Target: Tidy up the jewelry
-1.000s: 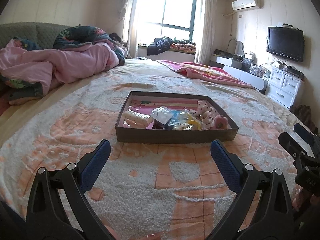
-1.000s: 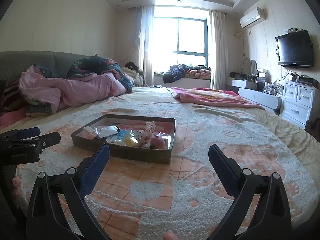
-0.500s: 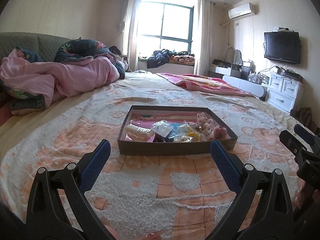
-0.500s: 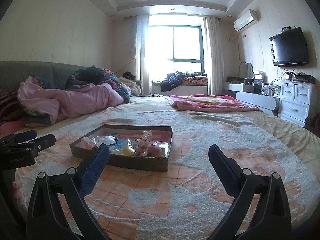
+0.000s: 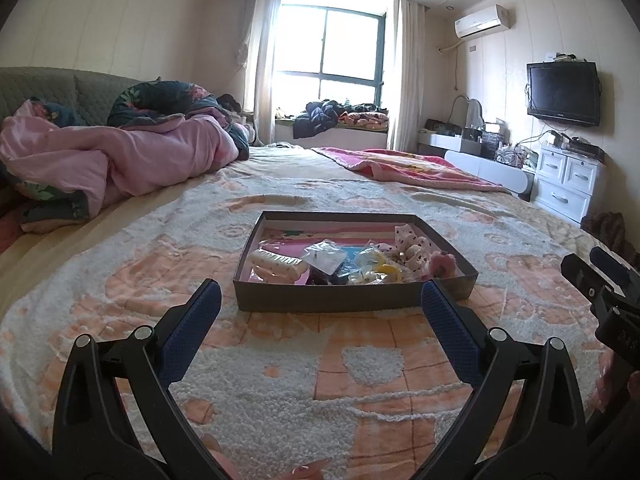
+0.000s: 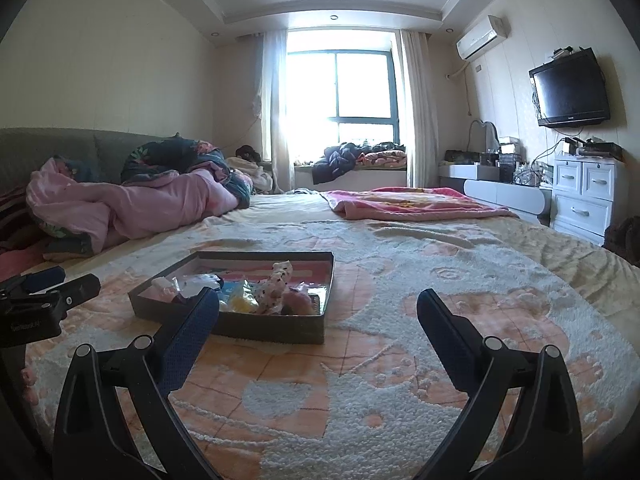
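Note:
A shallow grey cardboard tray [image 5: 352, 300] [image 6: 272, 330] lies on the bed. It holds a heap of small items: a cream hair clip [image 5: 278, 262], clear plastic bags [image 5: 325, 255], a yellow piece [image 5: 390, 269], a dotted fabric bow [image 5: 412, 246] [image 6: 276, 284] and a pink fluffy piece [image 5: 442, 261] [image 6: 298, 300]. My left gripper [image 5: 320, 300] is open, held low just short of the tray's near wall. My right gripper [image 6: 318, 304] is open too, to the right of the tray, with nothing between its fingers. Each gripper shows at the edge of the other's view.
The bed carries a peach and white blanket [image 5: 280, 380]. A pink quilt [image 5: 112, 160] is bunched at the far left and a pink blanket [image 5: 408, 168] at the far right. White drawers [image 5: 568, 184] and a wall TV [image 5: 564, 94] stand beyond the bed's right edge.
Both cameras have tilted upward, showing more ceiling. The tray sits slightly lower and nearer in both views. Both grippers stayed open.

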`<action>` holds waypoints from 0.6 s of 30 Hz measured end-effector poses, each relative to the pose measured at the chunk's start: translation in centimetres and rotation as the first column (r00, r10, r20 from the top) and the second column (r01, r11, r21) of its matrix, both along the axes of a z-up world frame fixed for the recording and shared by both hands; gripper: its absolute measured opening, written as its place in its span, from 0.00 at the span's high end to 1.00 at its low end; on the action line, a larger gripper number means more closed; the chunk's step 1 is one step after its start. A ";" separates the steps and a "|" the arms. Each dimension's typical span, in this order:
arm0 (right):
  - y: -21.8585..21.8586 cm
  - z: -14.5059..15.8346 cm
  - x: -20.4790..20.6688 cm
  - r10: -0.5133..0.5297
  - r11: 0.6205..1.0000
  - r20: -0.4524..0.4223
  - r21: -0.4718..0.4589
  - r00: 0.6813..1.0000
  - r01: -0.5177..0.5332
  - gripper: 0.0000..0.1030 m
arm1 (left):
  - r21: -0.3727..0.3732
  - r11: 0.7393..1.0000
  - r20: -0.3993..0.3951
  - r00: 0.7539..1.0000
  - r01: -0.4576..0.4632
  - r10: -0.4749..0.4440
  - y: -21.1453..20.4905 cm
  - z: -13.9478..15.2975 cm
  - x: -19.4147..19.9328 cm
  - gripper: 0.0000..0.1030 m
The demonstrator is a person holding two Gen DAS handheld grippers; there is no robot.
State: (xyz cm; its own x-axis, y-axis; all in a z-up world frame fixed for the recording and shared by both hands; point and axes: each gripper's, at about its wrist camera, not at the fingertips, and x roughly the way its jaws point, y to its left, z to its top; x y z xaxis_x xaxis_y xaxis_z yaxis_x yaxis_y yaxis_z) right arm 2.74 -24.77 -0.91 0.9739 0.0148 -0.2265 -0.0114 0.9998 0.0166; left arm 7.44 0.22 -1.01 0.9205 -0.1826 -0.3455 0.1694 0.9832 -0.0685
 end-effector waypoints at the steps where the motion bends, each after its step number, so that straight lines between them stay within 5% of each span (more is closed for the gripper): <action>1: 0.0 0.0 0.0 0.001 1.000 0.000 -0.001 1.000 -0.001 0.06 | 0.001 1.000 0.000 1.000 0.001 -0.001 0.0 0.0 0.0 0.11; 18: 0.1 0.0 0.0 0.004 1.000 -0.004 -0.004 1.000 -0.004 0.06 | 0.001 1.000 -0.001 1.000 0.003 -0.003 -0.1 -0.2 0.1 0.11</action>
State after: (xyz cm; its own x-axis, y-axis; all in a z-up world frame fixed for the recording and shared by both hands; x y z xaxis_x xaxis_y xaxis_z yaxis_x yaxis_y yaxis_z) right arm 2.74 -24.72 -0.95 0.9728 0.0180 -0.2308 -0.0154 0.9998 0.0129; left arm 7.56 0.14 -1.18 0.9194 -0.1852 -0.3469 0.1725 0.9827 -0.0674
